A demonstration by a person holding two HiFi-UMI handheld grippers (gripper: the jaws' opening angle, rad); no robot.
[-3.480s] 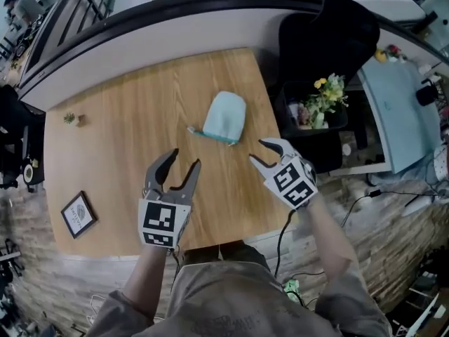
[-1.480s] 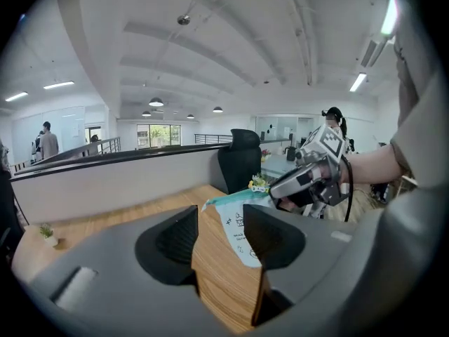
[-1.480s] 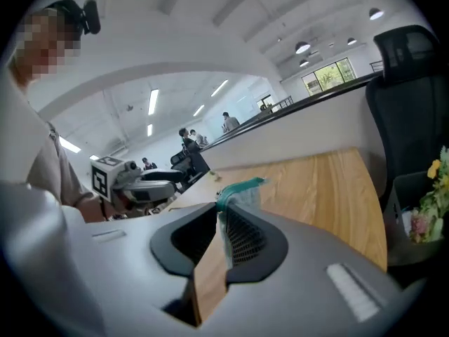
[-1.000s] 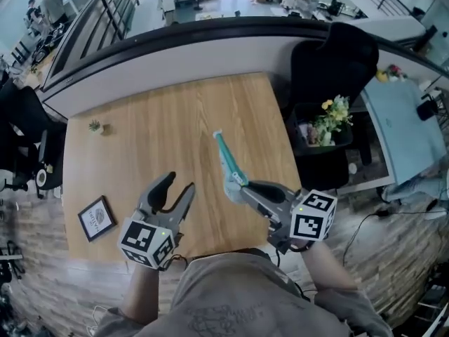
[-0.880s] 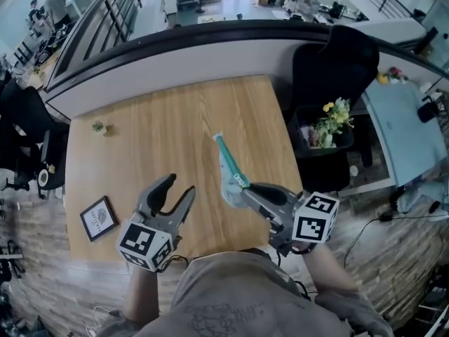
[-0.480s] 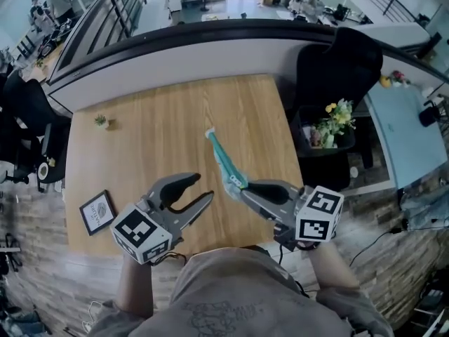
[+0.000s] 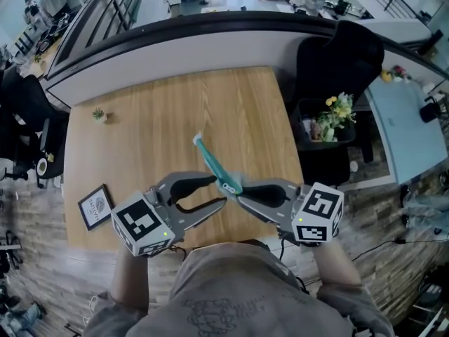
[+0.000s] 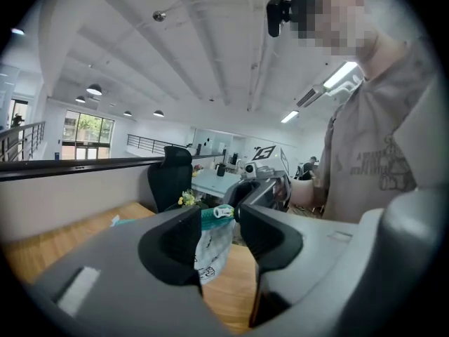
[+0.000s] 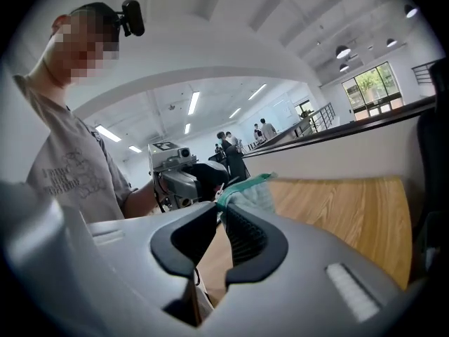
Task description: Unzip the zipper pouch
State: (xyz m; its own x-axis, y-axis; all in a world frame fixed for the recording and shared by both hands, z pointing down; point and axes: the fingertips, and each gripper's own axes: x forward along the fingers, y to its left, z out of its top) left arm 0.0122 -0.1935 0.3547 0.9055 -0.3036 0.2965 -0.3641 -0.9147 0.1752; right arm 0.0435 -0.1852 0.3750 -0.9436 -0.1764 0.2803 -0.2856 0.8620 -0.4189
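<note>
Pouch is off the table now. A few seconds back it lay flat on the wood with both tongs empty. At present my right tongs are clenched on its near end and hold it in the air above the table's front part, teal zip edge uppermost and the pale body hanging below.

Over the last second my left tongs have swung in from the side until they face the right pair tip to tip. Their jaws have just been closing a little but still stand apart. In the left gripper view the pouch's end with its white pull tab sits in the gap, and neither pad presses on it yet.

I judge the pick-up finished and the zip itself not started. The tab is small and lies right beside the right jaws, so I'd expect the left pinch to need care to catch only the tab, not the fabric.
</note>
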